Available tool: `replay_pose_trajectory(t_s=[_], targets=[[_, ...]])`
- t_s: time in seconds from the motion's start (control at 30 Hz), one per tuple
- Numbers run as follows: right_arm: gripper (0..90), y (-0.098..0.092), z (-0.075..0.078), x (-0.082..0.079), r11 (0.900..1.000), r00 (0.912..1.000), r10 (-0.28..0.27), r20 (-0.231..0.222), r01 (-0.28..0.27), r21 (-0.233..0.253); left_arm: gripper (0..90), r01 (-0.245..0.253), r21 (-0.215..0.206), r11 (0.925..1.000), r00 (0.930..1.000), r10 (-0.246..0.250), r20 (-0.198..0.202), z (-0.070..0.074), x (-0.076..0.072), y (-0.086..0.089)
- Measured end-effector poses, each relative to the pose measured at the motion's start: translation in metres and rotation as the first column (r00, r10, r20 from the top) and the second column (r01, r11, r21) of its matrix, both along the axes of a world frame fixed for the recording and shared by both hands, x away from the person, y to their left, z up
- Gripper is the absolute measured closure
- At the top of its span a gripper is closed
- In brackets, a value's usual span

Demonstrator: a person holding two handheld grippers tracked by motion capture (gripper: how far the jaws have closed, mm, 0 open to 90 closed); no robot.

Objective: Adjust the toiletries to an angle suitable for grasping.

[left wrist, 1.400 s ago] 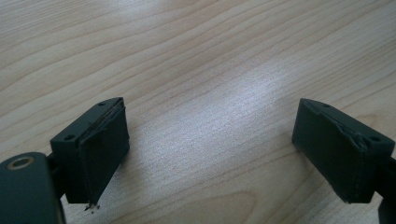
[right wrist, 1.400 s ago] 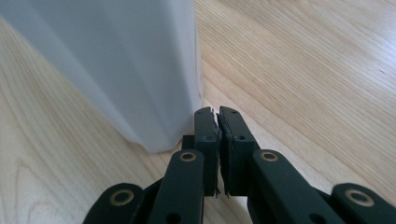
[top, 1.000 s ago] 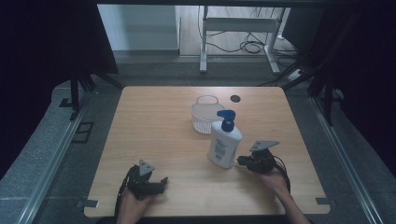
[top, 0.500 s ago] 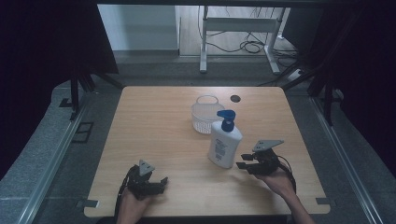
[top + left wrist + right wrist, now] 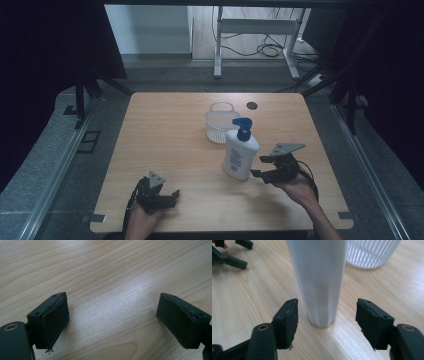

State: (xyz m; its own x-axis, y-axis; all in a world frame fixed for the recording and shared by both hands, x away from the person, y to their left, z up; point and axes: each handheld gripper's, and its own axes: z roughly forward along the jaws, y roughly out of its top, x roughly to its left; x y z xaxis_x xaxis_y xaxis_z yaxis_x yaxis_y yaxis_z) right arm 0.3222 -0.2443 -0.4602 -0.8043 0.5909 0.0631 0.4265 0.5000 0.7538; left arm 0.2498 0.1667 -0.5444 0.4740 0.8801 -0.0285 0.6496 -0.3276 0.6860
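Standing upright just ahead of spread right claw (image 5: 327,323): bottle (image 5: 319,280).

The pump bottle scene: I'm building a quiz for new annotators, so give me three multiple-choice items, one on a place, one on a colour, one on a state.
1. Where does the white slatted basket stand relative to the pump bottle?
A. behind it, farther from the person
B. in front of it, nearer the person
C. on top of it

2. What colour is the bottle's pump head?
A. red
B. blue
C. white

3. How is the right gripper?
A. shut on the bottle
C. open, jaws either side of the bottle's base without touching
B. shut on the basket

Answers: 1 A, the high view shows the basket beyond the bottle. 2 B, the pump is blue there. 3 C, the right gripper view shows gaps at both jaws.
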Motion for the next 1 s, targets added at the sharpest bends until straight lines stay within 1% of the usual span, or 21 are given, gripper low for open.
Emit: replay_pose_trajectory(t_s=[0.03,0.17,0.2,0.27,0.4,0.67,0.93,1.0], targets=[[32.0,0.000,0.000,0.000,1.000,1.0000,0.000,0.000,0.000,0.000,10.6,0.000,0.000,1.0000,1.0000,0.000,0.000,0.000,0.000,0.000],[26.1,0.005,0.008,0.002,1.000,0.9998,0.005,0.019,-0.005,0.001,10.6,0.001,0.001,1.0000,1.0000,-0.001,0.001,0.000,0.000,0.000],[26.1,0.005,0.008,0.002,1.000,0.9998,0.005,0.019,-0.005,0.001,10.6,0.001,0.001,1.0000,1.0000,-0.001,0.001,0.000,0.000,0.000],[23.1,0.008,0.012,0.004,1.000,0.9997,0.006,0.024,-0.007,0.006,10.6,0.001,0.001,1.0000,1.0000,-0.001,0.001,0.000,0.000,0.000],[21.2,0.013,0.016,0.007,1.000,0.9996,0.008,0.026,-0.008,0.014,10.6,-0.004,-0.005,1.0000,1.0000,0.004,0.002,0.000,0.000,0.000],[19.5,0.026,0.024,0.013,1.000,0.9989,0.021,0.042,-0.021,0.010,10.6,-0.001,-0.002,1.0000,1.0000,0.001,0.003,0.000,0.000,0.000],[19.8,0.035,0.026,0.019,1.000,0.9988,0.020,0.045,-0.020,0.008,10.6,0.003,0.002,1.0000,1.0000,-0.003,0.002,0.000,0.000,0.000],[18.1,0.037,0.025,0.021,1.000,0.9989,0.018,0.043,-0.019,0.011,10.6,0.003,0.002,1.0000,1.0000,-0.003,0.002,0.000,0.000,0.000]])
